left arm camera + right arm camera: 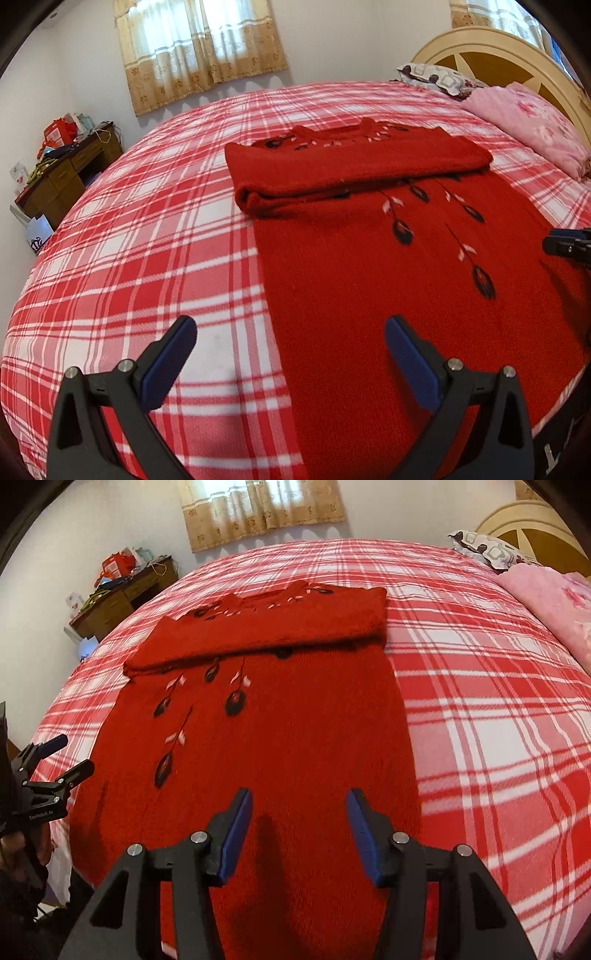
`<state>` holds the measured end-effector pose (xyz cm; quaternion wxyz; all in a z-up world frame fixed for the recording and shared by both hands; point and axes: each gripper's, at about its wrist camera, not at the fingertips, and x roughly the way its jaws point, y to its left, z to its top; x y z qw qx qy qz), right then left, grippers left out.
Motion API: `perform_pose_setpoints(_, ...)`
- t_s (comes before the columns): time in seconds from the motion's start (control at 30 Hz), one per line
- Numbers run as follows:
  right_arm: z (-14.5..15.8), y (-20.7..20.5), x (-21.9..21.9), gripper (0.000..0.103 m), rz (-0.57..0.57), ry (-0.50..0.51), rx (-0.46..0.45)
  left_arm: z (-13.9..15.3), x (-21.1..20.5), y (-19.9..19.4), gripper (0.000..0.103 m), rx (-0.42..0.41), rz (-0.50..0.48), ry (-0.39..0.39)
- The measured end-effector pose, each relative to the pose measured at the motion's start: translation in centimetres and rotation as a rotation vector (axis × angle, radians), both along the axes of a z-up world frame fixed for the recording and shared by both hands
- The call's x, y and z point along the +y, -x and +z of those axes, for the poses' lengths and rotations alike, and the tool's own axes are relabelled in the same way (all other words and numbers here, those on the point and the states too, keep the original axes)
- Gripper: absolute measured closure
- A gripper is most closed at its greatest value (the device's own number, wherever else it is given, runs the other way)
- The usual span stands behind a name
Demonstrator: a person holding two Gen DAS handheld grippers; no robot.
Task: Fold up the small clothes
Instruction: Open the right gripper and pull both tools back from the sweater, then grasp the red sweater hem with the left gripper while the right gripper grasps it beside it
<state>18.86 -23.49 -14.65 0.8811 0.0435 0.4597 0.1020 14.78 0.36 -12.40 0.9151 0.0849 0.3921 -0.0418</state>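
Note:
A red knitted sweater (388,280) with black and pink leaf embroidery lies flat on the plaid bed; it also shows in the right wrist view (280,738). Its sleeves are folded across the chest as a band (351,162) near the collar. My left gripper (290,332) is open and empty, above the sweater's left hem edge. My right gripper (299,805) is open and empty, above the lower middle of the sweater. The left gripper also shows at the left edge of the right wrist view (68,753), and the right gripper's tip shows at the right edge of the left wrist view (565,242).
The bed has a red and white plaid cover (147,258). A pink quilt (535,122) and a patterned pillow (436,75) lie by the headboard (491,48). A cluttered wooden desk (70,166) stands by the far wall under a curtained window (199,48).

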Motion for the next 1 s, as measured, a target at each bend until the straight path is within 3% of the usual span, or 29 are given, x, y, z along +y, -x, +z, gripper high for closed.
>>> perform_pose_setpoints(0.53,-0.4,4.6,-0.6,0.048,0.0,0.001,0.006,-0.5,-0.9,3.9,0.0,0.074,-0.052,-0.007)
perform_pose_setpoints(0.83,-0.4,6.1,-1.6,0.048,-0.029,-0.009,-0.013,-1.0,-0.6,5.4,0.0,0.127,-0.069,0.043)
perform_pose_setpoints(1.0,-0.3,6.2,-1.6,0.047,-0.034,-0.011,-0.019,-1.2,0.3,6.5,0.0,0.178,-0.075,0.122)
